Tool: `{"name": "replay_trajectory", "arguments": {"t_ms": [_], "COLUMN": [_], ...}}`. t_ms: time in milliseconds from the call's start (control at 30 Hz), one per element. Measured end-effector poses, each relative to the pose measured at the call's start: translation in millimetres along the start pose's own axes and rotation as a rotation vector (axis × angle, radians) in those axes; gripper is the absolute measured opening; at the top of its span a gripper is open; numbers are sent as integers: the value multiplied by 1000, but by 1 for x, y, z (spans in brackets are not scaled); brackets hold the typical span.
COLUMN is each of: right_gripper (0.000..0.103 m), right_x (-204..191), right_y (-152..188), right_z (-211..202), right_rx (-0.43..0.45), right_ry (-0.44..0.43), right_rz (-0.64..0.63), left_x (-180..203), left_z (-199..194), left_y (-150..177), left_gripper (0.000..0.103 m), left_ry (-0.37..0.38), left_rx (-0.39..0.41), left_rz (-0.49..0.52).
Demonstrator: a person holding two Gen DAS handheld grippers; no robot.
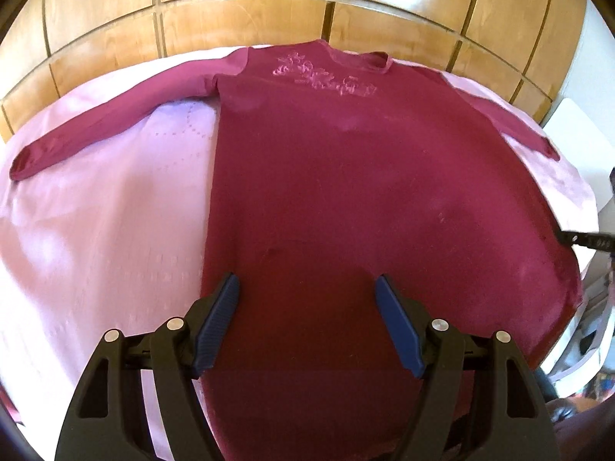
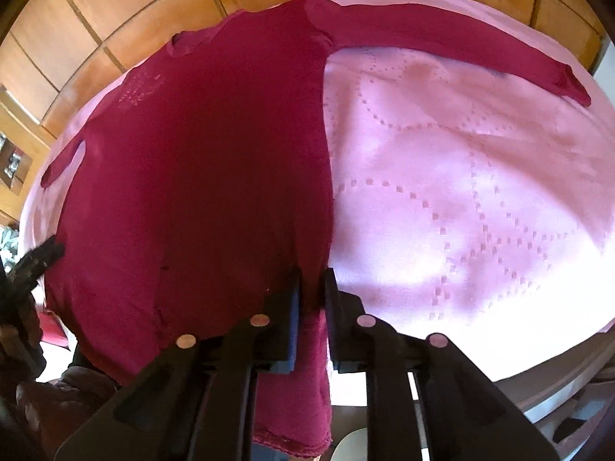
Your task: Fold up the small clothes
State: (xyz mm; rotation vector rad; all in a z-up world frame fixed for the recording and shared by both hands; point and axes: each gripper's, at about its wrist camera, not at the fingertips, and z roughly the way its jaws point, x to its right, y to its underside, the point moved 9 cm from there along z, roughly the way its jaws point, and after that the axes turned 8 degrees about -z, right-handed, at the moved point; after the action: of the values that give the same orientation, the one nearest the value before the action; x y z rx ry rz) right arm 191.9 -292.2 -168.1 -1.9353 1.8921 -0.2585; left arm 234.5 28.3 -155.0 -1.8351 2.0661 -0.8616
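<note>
A dark red long-sleeved garment [image 1: 346,176] lies flat on a pink cloth [image 1: 115,207], neckline far from me, both sleeves spread out. Pale embroidery [image 1: 323,73] crosses its chest. My left gripper [image 1: 307,284] is open and empty, hovering over the garment's lower middle. My right gripper [image 2: 312,274] is shut on the garment's [image 2: 215,161] lower right side edge, near the hem, which hangs over the near edge. The right gripper's tip also shows at the right edge of the left wrist view [image 1: 584,240], and the left gripper at the left edge of the right wrist view [image 2: 38,257].
The pink cloth [image 2: 461,176] has a dotted pattern and covers a rounded surface. A wooden panelled wall [image 1: 269,4] stands behind it. White furniture [image 1: 580,123] is at the far right.
</note>
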Motion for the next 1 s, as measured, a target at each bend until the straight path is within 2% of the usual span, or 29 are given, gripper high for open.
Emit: {"name": "replay_trajectory", "arguments": {"t_ms": [67, 167, 233, 367, 467, 500, 633, 833, 967, 1000], "right_gripper": [62, 64, 68, 68, 66, 66, 59, 36, 14, 12], "right_x": [1, 21, 43, 107, 166, 182, 245, 302, 324, 328], "right_y": [-8, -24, -41, -72, -101, -106, -125, -152, -167, -172], "right_z": [-3, -21, -27, -30, -23, -21, -9, 23, 27, 27], "right_rx": [22, 103, 160, 260, 340, 355, 402, 409, 374, 349], "right_ry": [-26, -14, -33, -36, -64, -73, -57, 30, 110, 142], "right_rz": [26, 80, 169, 390, 603, 650, 809, 933, 914, 885], "left_x": [5, 15, 21, 34, 38, 37, 31, 30, 29, 29], "left_z": [-10, -15, -9, 15, 36, 43, 65, 70, 72, 72], "left_y": [-15, -42, -58, -76, -77, -77, -68, -68, -69, -68], "left_gripper": [73, 73, 73, 73, 73, 78, 81, 87, 89, 91], "left_ry": [31, 44, 25, 21, 11, 8, -5, -21, -16, -14], "left_rx": [45, 112, 139, 124, 80, 65, 5, 3, -7, -9], "left_rz": [-8, 9, 22, 22, 23, 21, 0, 14, -1, -3]}}
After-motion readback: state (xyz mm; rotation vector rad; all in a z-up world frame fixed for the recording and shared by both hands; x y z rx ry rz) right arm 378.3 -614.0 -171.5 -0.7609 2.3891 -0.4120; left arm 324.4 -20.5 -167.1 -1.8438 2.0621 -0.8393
